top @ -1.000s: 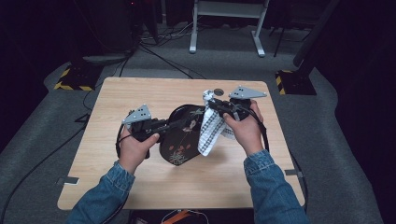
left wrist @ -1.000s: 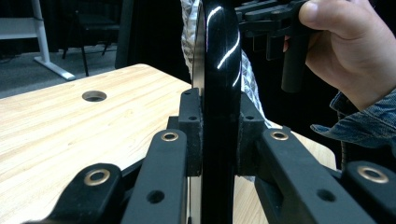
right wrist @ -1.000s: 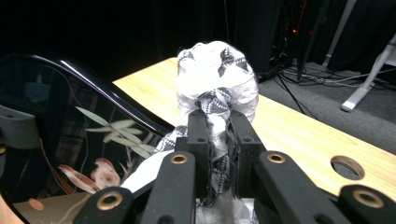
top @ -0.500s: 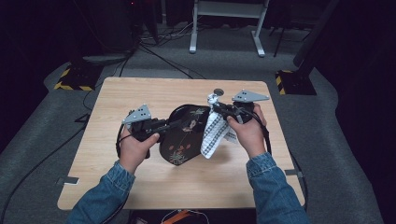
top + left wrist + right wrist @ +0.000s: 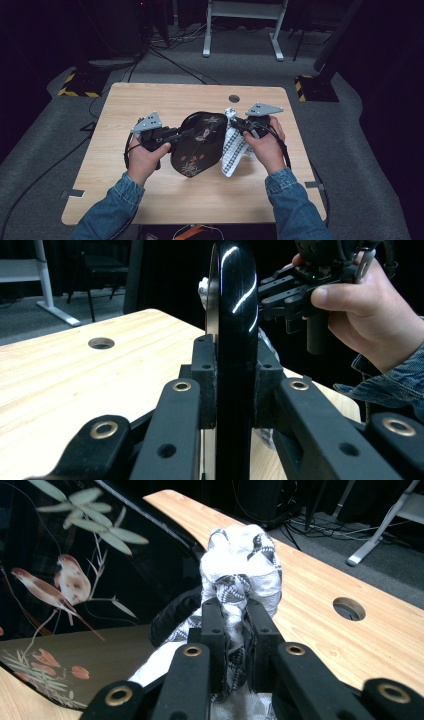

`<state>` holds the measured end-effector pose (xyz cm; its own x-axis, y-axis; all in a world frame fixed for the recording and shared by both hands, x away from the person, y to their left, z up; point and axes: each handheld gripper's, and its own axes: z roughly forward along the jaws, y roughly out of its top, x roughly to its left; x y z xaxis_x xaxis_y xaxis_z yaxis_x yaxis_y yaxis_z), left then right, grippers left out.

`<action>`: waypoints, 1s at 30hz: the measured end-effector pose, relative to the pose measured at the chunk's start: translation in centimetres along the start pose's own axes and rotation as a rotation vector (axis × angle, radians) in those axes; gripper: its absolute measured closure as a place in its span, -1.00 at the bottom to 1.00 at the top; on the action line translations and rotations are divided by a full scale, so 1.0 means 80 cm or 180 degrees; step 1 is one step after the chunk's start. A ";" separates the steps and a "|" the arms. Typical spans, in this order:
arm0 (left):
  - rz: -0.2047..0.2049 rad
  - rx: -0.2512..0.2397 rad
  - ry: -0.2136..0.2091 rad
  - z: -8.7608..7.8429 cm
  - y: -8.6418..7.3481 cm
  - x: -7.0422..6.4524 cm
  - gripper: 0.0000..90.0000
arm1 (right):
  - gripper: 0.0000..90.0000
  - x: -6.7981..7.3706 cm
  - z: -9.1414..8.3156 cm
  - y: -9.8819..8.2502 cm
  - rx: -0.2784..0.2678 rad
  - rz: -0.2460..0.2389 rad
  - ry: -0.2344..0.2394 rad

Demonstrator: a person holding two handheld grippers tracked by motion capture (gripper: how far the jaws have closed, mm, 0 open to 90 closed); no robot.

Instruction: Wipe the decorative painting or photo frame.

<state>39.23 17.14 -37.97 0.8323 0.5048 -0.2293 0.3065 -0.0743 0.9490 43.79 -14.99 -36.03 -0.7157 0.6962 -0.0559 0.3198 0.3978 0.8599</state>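
Two grippers work over the wooden desk [image 5: 150,102]. The left gripper [image 5: 187,134] has its fingers [image 5: 204,385] clamped on the rim of a glossy black tray [image 5: 200,145] — lacquered, painted with birds and leaves, tilted up on edge above the middle of the desk. The right gripper [image 5: 239,125] has its fingers [image 5: 212,630] pinched tight on a bunched black-and-white patterned cloth [image 5: 231,150] — soft, crumpled, touching the tray's face.

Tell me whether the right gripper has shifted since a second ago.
Yes, slightly: the right gripper, shut on the patterned cloth, has edged toward the table's round hole, along the black tray's rim.
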 end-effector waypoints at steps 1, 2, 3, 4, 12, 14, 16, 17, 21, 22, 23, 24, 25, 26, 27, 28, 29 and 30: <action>0.0003 0.0002 -0.0002 0.000 0.000 0.000 0.73 | 0.81 0.000 0.001 -0.001 0.0006 -0.0002 0.0000; 0.0004 0.0001 0.0004 0.000 0.000 0.000 0.73 | 0.82 0.000 0.002 -0.002 0.0024 0.0005 0.0004; -0.0005 -0.0007 0.0005 0.000 0.000 0.000 0.73 | 0.82 0.000 0.003 -0.003 0.0032 0.0009 0.0005; -0.0006 -0.0008 0.0006 0.000 0.000 0.000 0.73 | 0.82 0.001 0.004 -0.005 0.0054 0.0003 0.0013; 0.0012 0.0004 0.0000 0.000 0.000 0.000 0.73 | 0.82 0.005 0.009 -0.013 0.0168 -0.0038 0.0054; 0.0014 -0.0005 0.0001 0.000 0.000 0.001 0.73 | 0.82 0.006 0.012 -0.016 0.0210 -0.0051 0.0079; 0.0005 -0.0010 -0.0002 0.000 -0.001 0.001 0.73 | 0.82 0.006 0.014 -0.019 0.0232 -0.0051 0.0102; 0.0007 -0.0009 -0.0001 0.001 -0.001 0.001 0.73 | 0.82 0.006 0.015 -0.020 0.0245 -0.0054 0.0112; 0.0005 -0.0010 0.0001 0.001 -0.001 0.001 0.73 | 0.82 0.006 0.020 -0.025 0.0296 -0.0036 0.0158; 0.0003 -0.0015 0.0005 0.001 -0.001 0.001 0.73 | 0.82 0.006 0.021 -0.026 0.0309 -0.0039 0.0168; 0.0004 -0.0017 0.0009 0.001 -0.001 0.001 0.73 | 0.82 0.007 0.023 -0.028 0.0332 -0.0035 0.0181; 0.0007 -0.0014 0.0010 0.001 -0.001 0.001 0.73 | 0.82 0.008 0.024 -0.030 0.0356 -0.0037 0.0192; 0.0006 -0.0013 0.0010 0.001 -0.001 0.001 0.73 | 0.82 0.008 0.026 -0.031 0.0379 -0.0043 0.0200; 0.0009 -0.0014 0.0011 0.001 -0.001 0.001 0.73 | 0.82 0.009 0.027 -0.033 0.0399 -0.0043 0.0205; 0.0007 -0.0015 0.0009 0.001 -0.001 0.001 0.73 | 0.82 0.009 0.028 -0.034 0.0414 -0.0045 0.0215; 0.0000 -0.0019 0.0007 0.001 -0.001 0.001 0.73 | 0.82 0.009 0.029 -0.036 0.0435 -0.0046 0.0226; -0.0003 -0.0020 0.0007 0.001 -0.001 0.001 0.73 | 0.82 0.009 0.030 -0.037 0.0452 -0.0041 0.0236; -0.0001 -0.0018 0.0006 0.001 -0.001 0.001 0.73 | 0.82 0.009 0.031 -0.038 0.0468 -0.0041 0.0241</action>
<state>39.31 17.11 -38.06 0.8313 0.5065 -0.2291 0.3041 -0.0693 0.9501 43.84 -14.25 -39.95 -0.7633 0.6456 -0.0233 0.3938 0.4935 0.7755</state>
